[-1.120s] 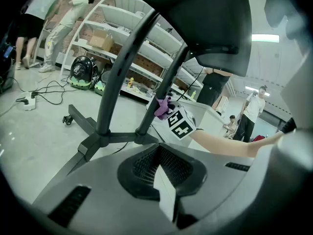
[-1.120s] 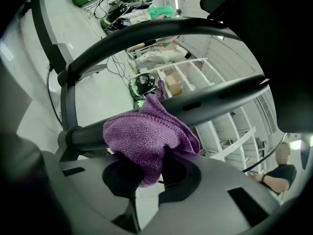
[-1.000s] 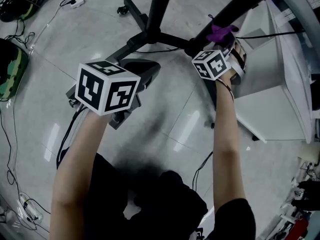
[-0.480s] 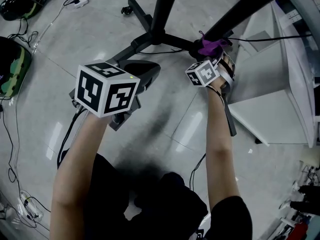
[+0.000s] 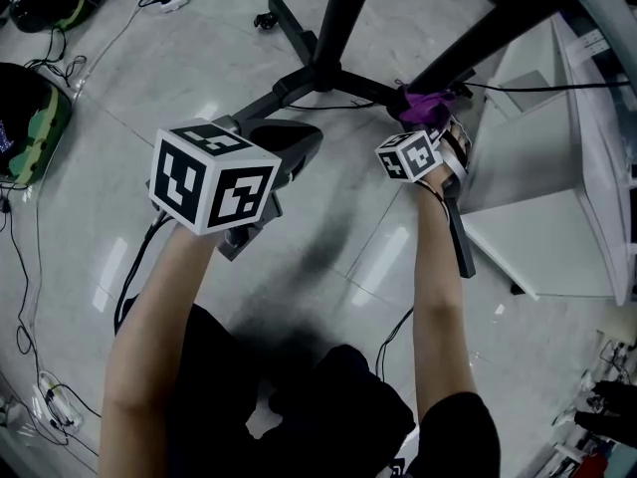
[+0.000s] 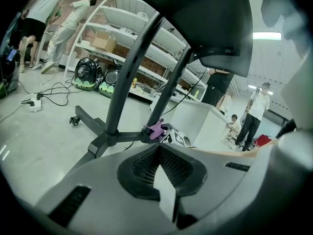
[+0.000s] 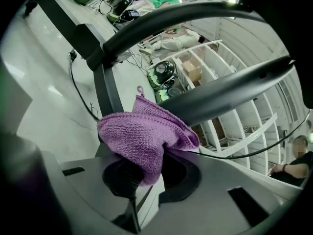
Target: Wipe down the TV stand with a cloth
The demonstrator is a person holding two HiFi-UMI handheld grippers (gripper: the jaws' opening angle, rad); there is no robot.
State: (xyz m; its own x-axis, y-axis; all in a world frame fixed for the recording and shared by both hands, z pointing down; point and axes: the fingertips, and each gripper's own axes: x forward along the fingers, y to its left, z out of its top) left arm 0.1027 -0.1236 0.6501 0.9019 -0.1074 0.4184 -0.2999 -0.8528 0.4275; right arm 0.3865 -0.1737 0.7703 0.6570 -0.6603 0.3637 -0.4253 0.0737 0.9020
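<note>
Wiping of the stand's lower frame is, on this evidence, the step in hand.

**Left tongs** (image 6: 159, 151): closed on nothing. They are held above the floor (image 5: 129, 88) at 9 o'clock of the head view, and they appear clear of the TV stand (image 5: 336, 28). They take no part in the stroke. Hold them off the near leg (image 5: 259, 103), or rest them on it if the castor (image 5: 264, 20) lets the frame roll.

**TV stand:** black columns rise from a hub at 12 o'clock, and its legs spread across the floor. The bars are narrow, so a flat pass probably reaches only the top line.

**Cloth** (image 7: 142, 136): purple and folded, clamped by its lower fold in the closed right tongs (image 7: 146, 173). In the head view it sits at 1 o'clock, against the dark bar beside the hub, where the slanted column meets the base.

Recommended technique:
1. Press lightly so the free fold drapes over the bar.
2. Draw the cloth along the bar's axis, not across it.
3. Roll the wrist at each pass so the sides are covered too.
4. Avoid snagging the thin black cable (image 7: 230, 156) just beyond the cloth.
5. Stop short of the white shelf unit (image 5: 528, 207) at 3 o'clock.
</note>
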